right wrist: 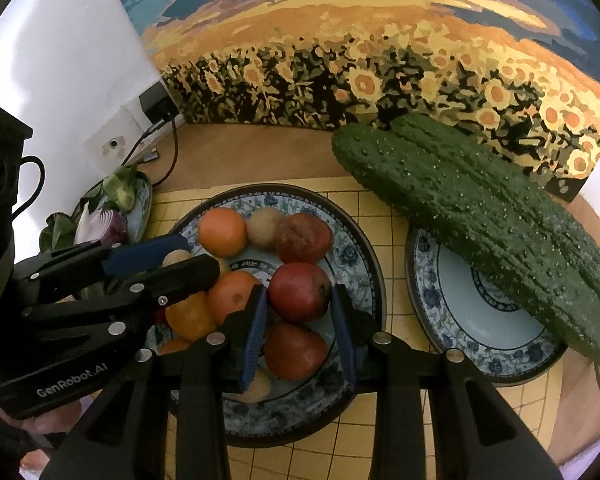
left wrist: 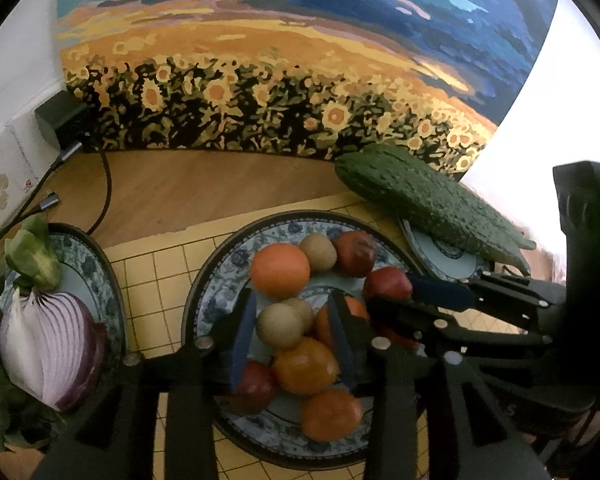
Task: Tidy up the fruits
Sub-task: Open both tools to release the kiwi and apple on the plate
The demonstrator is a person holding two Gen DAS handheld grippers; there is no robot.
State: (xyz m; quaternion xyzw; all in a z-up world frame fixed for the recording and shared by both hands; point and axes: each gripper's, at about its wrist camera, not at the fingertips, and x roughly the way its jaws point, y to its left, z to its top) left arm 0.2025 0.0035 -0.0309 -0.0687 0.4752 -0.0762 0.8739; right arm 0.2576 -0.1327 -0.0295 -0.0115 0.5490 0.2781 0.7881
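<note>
Over the middle plate (right wrist: 352,248) heaped with fruit, the right gripper (right wrist: 300,320) stands spread, a red fruit (right wrist: 298,292) lying between its blue pads without clear contact. Alongside, the left gripper (left wrist: 292,328) also gapes, a pale brown fruit (left wrist: 280,326) sitting between its fingers, apparently untouched.

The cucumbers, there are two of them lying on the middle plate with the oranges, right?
Not quite. The two cucumbers lie across the right plate, not the middle plate with the oranges. The right wrist view shows it: they rest on that plate's rim, apart from the fruit.
</note>
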